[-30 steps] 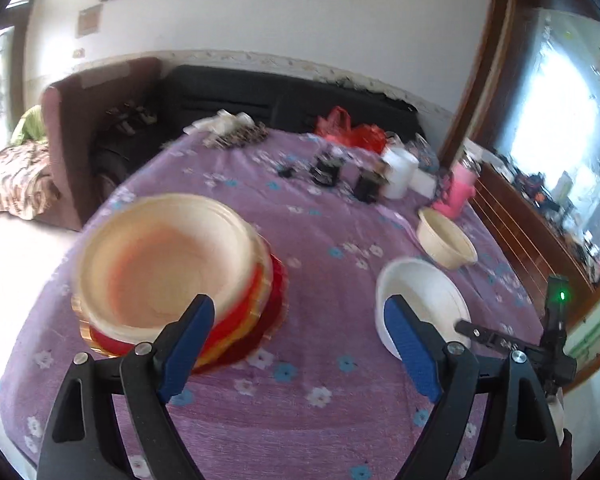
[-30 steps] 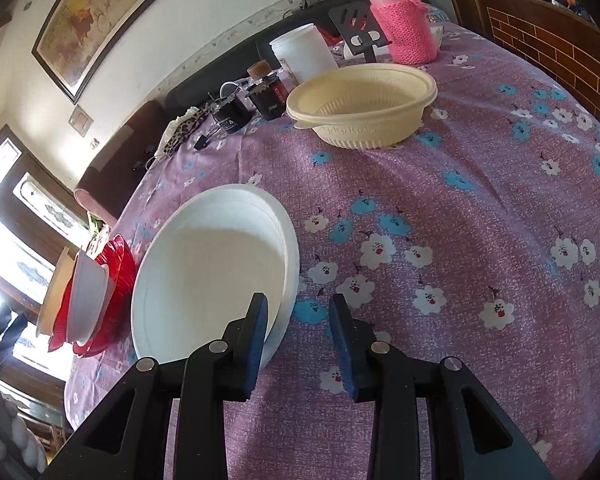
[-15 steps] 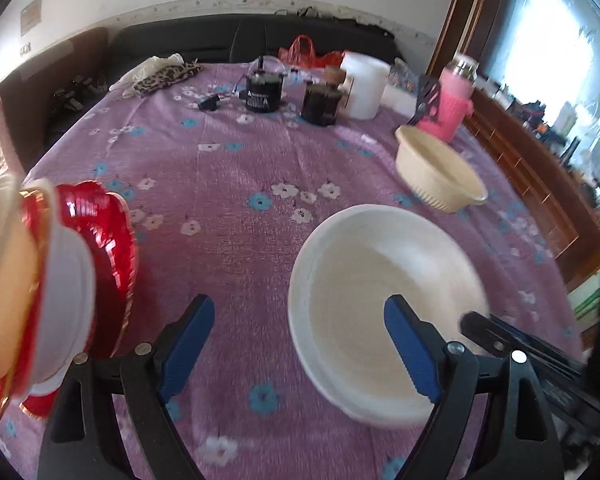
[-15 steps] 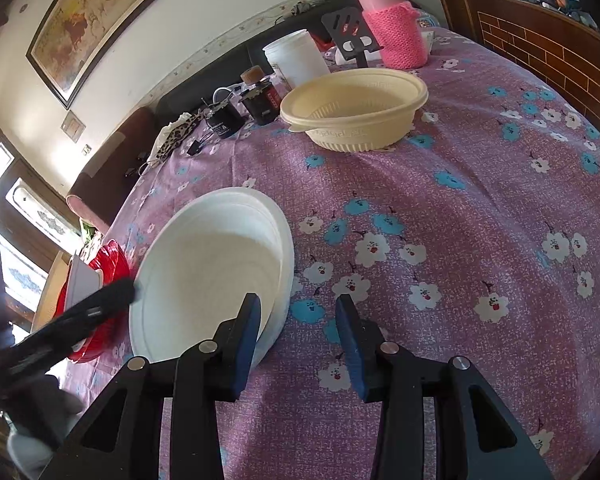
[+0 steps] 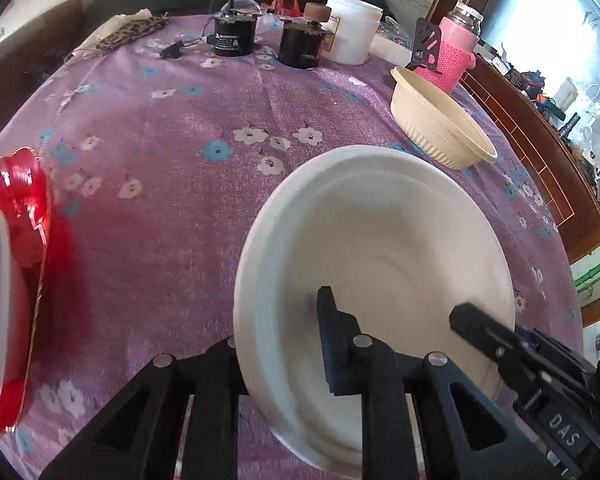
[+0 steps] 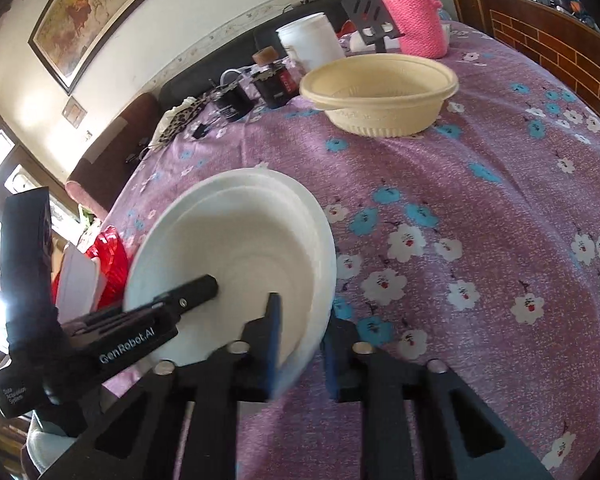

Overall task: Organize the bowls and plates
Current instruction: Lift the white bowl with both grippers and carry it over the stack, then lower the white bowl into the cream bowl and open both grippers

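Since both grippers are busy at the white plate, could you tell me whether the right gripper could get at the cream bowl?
Probably not yet: the right gripper is shut on the white plate. The cloth toward the cream bowl lies bare.

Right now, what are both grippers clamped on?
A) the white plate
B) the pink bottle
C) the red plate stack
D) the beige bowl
A: the left gripper and right gripper each pinch a rim of the white plate, while the beige bowl sits untouched behind it.
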Demonstrator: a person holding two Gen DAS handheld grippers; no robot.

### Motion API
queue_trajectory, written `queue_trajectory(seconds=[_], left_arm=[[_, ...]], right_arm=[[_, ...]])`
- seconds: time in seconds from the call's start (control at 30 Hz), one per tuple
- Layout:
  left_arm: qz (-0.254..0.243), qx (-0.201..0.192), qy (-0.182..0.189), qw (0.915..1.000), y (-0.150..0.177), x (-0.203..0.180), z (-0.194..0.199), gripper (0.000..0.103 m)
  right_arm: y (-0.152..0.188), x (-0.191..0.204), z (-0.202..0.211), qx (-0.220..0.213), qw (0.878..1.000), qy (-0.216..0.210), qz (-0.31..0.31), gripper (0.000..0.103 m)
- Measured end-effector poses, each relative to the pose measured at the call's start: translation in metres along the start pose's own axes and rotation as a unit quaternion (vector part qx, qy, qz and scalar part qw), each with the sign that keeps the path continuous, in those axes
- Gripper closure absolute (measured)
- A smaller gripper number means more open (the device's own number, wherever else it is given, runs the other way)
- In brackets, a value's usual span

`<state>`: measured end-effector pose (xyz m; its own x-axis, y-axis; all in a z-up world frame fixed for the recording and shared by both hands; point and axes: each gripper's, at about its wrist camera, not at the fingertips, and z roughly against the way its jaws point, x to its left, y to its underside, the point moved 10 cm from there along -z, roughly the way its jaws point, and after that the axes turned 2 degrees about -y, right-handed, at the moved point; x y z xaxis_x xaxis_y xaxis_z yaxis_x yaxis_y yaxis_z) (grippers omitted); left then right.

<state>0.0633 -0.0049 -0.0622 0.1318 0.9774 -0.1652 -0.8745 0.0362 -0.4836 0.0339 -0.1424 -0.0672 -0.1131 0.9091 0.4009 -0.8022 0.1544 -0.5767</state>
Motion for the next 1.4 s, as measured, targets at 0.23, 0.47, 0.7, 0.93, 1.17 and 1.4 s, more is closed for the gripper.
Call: queue_trajectory(seconds=[0.23, 0.47, 0.7, 0.93, 1.17, 1.4], left_arm=[[-0.003, -0.071, -0.022, 0.9972, -0.001, 0.005, 0.052, 0.086], [0.003, -0.149, -0.051, 0.9875, -0.002, 0.028, 0.115, 0.082], [0.029, -0.205, -0.09, 0.9741, -0.004, 0.077, 0.171, 0.082], [0.064, -0.248, -0.132, 0.9576, -0.008, 0.139, 0.214, 0.081], [0.1, -0.252, -0.159, 0.9493, -0.01, 0.196, 0.224, 0.081], [0.11, -0.239, -0.172, 0.9493, -0.013, 0.226, 0.214, 0.081]], right_arm=[[-0.006, 0.029, 0.028, -0.041, 0.999, -0.013, 0.032, 0.085], [-0.011, 0.084, 0.058, -0.083, 0.993, -0.034, 0.08, 0.085], [-0.018, 0.154, 0.068, -0.091, 0.986, -0.068, 0.119, 0.085], [-0.023, 0.234, 0.062, -0.092, 0.978, -0.108, 0.152, 0.085], [-0.018, 0.297, 0.037, -0.078, 0.971, -0.121, 0.193, 0.084], [-0.021, 0.319, 0.001, -0.053, 0.971, -0.115, 0.201, 0.084]])
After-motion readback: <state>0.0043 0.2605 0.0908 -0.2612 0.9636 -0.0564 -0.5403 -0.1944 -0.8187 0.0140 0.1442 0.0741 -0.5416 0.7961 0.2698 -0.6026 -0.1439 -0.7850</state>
